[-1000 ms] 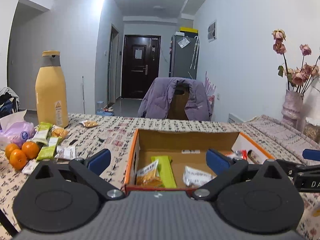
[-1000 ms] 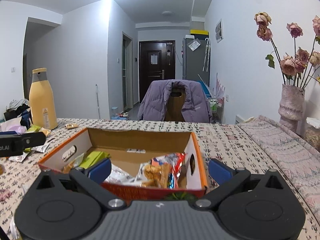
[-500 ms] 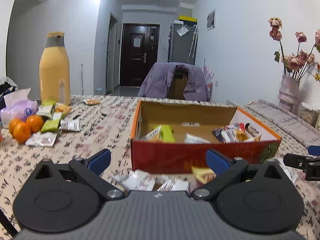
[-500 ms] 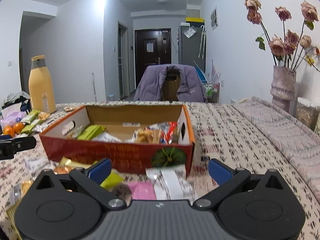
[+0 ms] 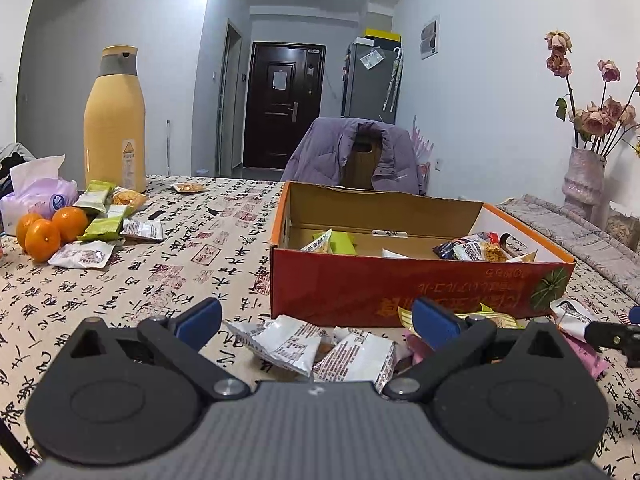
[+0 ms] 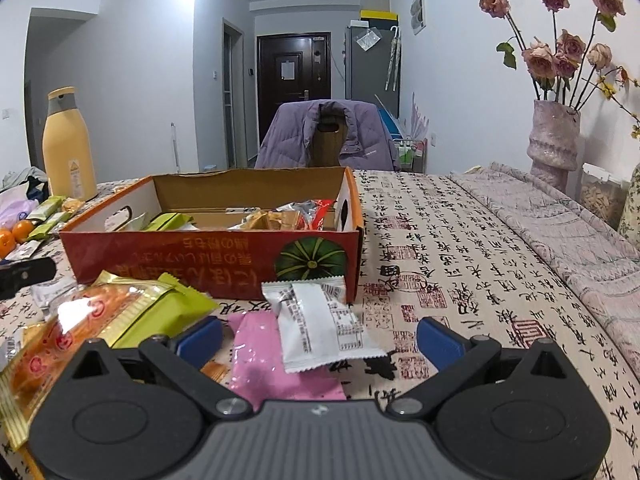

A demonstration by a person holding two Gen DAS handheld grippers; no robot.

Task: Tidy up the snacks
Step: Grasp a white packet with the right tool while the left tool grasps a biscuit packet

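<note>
1. Far left of the table (image 5: 224, 216): a bunch of snack packets (image 5: 105, 222) lies loose beside the oranges (image 5: 50, 226), not sorted yet.
2. Left tongs (image 5: 316, 318): spread wide, empty, over two white packets (image 5: 316, 346) in front of the box.
3. Cardboard box (image 6: 216, 256): a few snacks inside, so maybe a third done.
4. Right tongs (image 6: 318, 338): released too, over a white sachet (image 6: 320, 326) and pink packet (image 6: 272, 364).

A: Left side of the worktop?
B: Tall yellow flask with grey collar (image 5: 114, 120), upright. Three oranges (image 5: 50, 226) near a lilac tissue pack (image 5: 38, 196).
A: Elsewhere?
B: Mottled pink vase of dried roses (image 6: 554, 142); purple jacket over a wooden chair (image 5: 354, 156).
</note>
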